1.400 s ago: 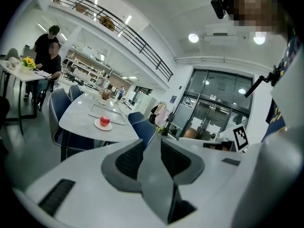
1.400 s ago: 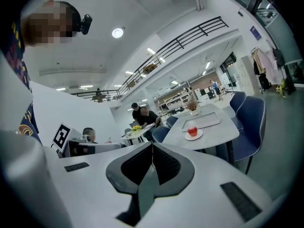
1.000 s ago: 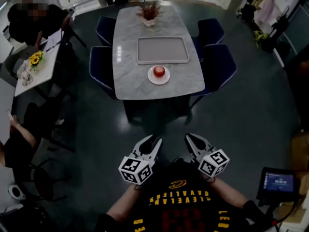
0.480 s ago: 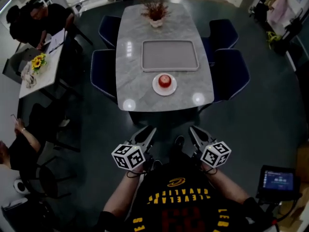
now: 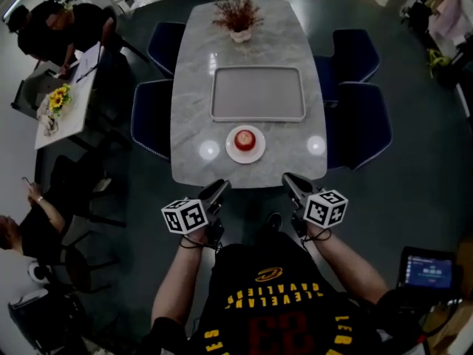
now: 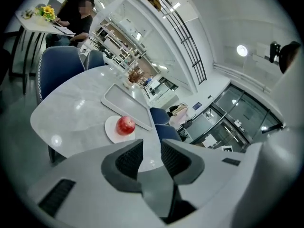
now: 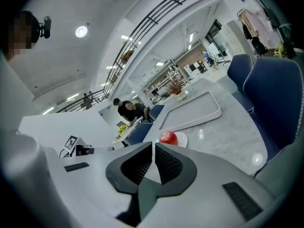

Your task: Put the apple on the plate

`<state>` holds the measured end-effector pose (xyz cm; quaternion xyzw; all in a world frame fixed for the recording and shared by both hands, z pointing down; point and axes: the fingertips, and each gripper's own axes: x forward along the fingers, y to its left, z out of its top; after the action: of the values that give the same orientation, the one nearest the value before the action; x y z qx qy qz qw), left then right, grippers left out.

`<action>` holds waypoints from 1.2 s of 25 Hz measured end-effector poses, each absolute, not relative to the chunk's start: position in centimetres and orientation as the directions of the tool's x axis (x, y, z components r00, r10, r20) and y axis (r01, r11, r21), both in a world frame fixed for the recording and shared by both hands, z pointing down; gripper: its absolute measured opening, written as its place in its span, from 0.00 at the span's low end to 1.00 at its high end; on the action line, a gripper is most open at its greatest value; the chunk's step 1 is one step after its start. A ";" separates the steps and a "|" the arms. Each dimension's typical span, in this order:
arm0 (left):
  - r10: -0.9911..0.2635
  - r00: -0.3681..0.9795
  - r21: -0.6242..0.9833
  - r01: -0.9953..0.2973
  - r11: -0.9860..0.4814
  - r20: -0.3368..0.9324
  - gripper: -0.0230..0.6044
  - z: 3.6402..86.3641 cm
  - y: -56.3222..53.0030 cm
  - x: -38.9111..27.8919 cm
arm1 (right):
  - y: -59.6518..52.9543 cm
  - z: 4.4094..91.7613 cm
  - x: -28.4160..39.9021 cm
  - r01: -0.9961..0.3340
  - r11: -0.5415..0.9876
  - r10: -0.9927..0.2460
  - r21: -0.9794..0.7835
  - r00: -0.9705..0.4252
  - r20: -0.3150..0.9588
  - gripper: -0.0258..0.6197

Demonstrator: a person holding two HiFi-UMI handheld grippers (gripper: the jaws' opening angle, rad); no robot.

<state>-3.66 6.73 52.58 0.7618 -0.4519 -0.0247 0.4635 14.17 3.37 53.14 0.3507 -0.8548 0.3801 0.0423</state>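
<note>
A red apple (image 5: 244, 138) sits on a small white plate (image 5: 244, 153) at the near end of the grey marble table (image 5: 192, 124). It also shows in the left gripper view as the apple (image 6: 126, 125) on its plate (image 6: 112, 132), and in the right gripper view as the apple (image 7: 168, 137) on its plate (image 7: 182, 139). My left gripper (image 5: 217, 189) hangs just short of the table's near edge, jaws a narrow gap apart, empty. My right gripper (image 5: 290, 180) is level with it on the right, jaws almost touching, empty. Both are well apart from the apple.
A grey rectangular tray (image 5: 258, 93) lies beyond the plate, and a pot of dried flowers (image 5: 238, 17) stands at the far end. Blue chairs (image 5: 150, 117) flank both long sides. People sit at a side table (image 5: 63, 98) to the left. A tablet (image 5: 427, 271) is at lower right.
The table has come closer in the head view. Both grippers have gone forward from over the floor to the table's near edge. Their jaws look narrower than a second ago.
</note>
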 end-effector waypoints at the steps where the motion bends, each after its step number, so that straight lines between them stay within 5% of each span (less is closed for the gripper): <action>1: -0.707 0.587 0.730 -0.667 -0.147 0.394 0.23 53.3 6.0 -3.7 | 2.6 53.7 14.2 -0.622 0.469 -0.554 -0.627 -0.760 0.340 0.05; 12: -0.645 0.585 0.735 -0.676 -0.051 0.493 0.23 59.2 -1.2 -5.8 | -3.8 58.4 11.9 -0.597 0.467 -0.473 -0.653 -0.792 0.386 0.08; 30: -0.407 0.677 0.743 -0.669 0.007 0.614 0.23 70.2 -8.4 -7.9 | -10.1 69.8 8.9 -0.711 0.236 -0.351 -0.663 -0.698 0.624 0.11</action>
<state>-7.95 -8.42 70.23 0.6961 -0.3865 0.1104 0.5949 8.92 -10.14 69.76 0.3463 -0.7662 0.5120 0.1757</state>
